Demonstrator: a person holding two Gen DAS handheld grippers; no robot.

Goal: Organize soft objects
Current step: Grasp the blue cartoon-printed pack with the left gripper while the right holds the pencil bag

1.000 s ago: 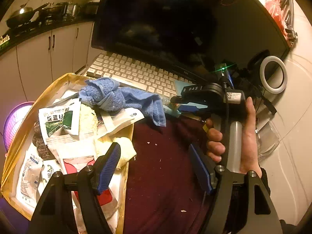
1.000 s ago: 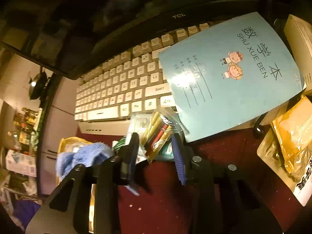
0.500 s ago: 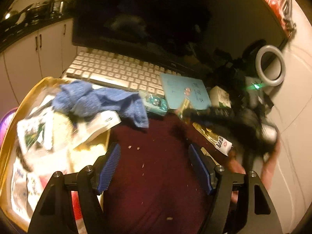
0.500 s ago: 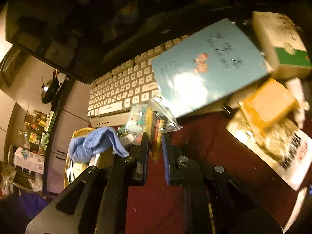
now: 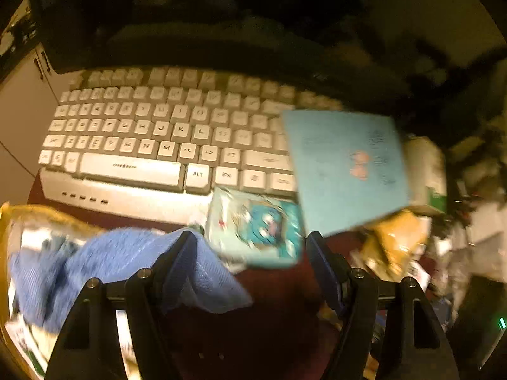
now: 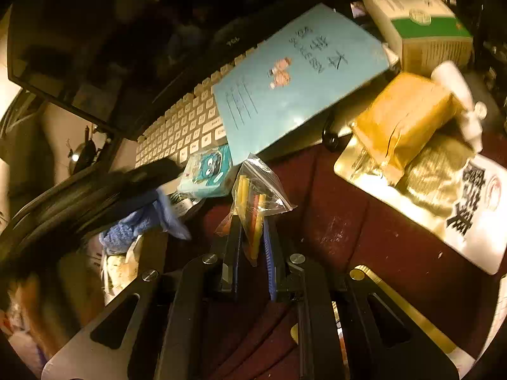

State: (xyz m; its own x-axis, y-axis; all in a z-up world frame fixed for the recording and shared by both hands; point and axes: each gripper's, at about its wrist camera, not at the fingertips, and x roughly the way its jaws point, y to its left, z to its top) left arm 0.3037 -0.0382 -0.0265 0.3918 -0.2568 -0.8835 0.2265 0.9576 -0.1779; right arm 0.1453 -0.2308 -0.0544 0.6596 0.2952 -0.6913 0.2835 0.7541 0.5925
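A clear zip bag (image 6: 256, 196) of yellow and red sticks stands up between the blue pads of my right gripper (image 6: 252, 231), which is shut on it above the dark red tabletop. A teal tissue pack (image 5: 256, 228) lies against the keyboard's front edge, just ahead of my left gripper (image 5: 252, 253); its jaws stand wide and touch nothing. A blue towel (image 5: 95, 269) drapes over the yellow tray's (image 5: 19, 215) rim, beside the left finger. The right wrist view shows the same pack (image 6: 209, 171) and towel (image 6: 139, 221), left of the bag.
A white keyboard (image 5: 152, 145) sits under a dark monitor, with a light blue notebook (image 6: 294, 79) lying on its right end. At the right are an orange packet (image 6: 402, 117), a gold foil pouch (image 6: 443, 183) and a white-and-green box (image 6: 418, 22).
My right gripper has shut on the zip bag and drawn it back from the keyboard. My left gripper, still open, has swung from the tray toward the teal pack.
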